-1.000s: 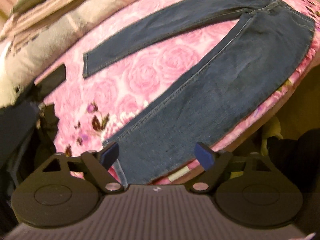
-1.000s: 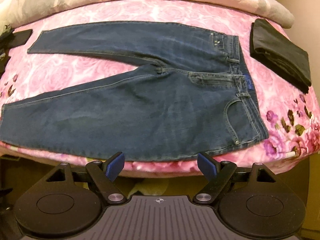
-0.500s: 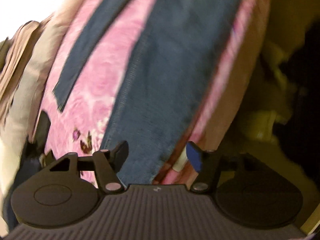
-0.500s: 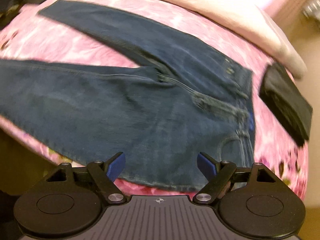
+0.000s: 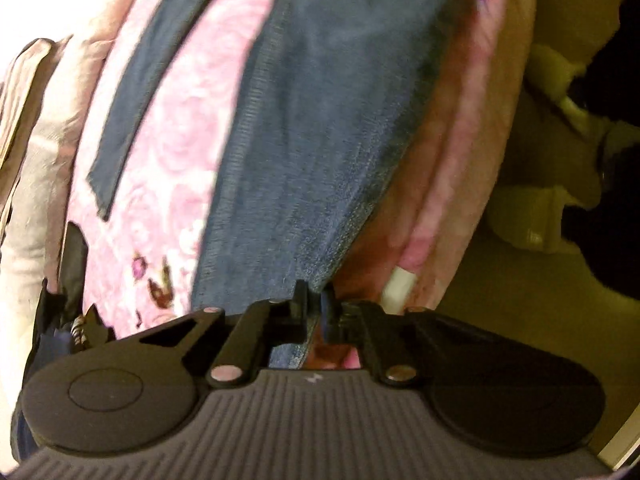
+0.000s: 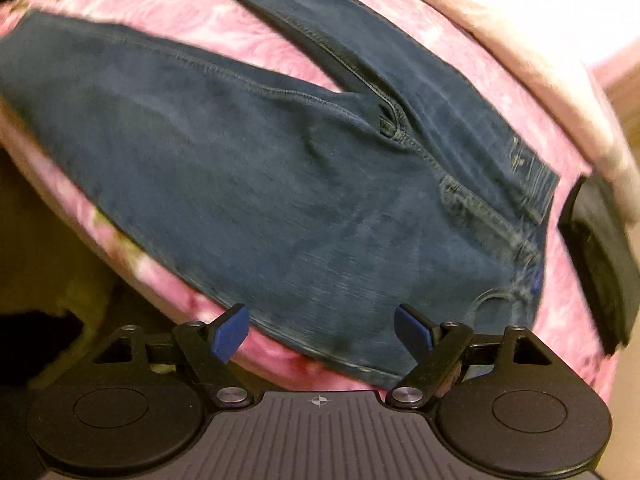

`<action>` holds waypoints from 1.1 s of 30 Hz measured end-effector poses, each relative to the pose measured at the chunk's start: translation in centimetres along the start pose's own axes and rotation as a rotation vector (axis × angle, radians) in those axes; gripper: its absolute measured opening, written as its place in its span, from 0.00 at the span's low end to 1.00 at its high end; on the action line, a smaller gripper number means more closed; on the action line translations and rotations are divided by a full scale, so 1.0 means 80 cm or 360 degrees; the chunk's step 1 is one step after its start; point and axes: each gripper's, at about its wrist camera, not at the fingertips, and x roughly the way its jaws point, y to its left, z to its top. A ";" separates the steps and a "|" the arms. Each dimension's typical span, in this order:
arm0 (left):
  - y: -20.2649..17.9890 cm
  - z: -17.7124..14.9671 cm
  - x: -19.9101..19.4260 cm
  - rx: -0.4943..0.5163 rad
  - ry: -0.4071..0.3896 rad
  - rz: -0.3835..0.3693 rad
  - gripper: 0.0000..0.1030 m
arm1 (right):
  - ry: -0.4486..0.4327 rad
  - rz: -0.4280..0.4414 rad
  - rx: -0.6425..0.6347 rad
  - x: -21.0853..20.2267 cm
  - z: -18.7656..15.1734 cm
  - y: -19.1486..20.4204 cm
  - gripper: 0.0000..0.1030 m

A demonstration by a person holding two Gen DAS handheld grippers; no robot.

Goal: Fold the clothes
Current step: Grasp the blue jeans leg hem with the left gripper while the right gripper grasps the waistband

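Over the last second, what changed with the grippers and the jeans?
The left gripper went from open to shut on the near leg hem of the jeans, moving in close at the bed edge. The right gripper moved in towards the waist end of the jeans, its fingers apart with that edge between them. The jeans lie spread on the pink bedspread as before; the folded black garment stays beside the waistband.

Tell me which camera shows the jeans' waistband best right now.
The right wrist view: the waistband lies in sight at the right, beside the folded black garment, with the open right gripper near the hip. The left wrist view shows only the legs of the jeans, the left gripper shut on a hem.
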 end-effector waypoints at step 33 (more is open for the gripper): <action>0.149 0.131 -0.094 -0.0283 0.0345 0.0255 0.04 | -0.0287 -0.0248 -0.0506 0.048 -0.118 -0.132 0.07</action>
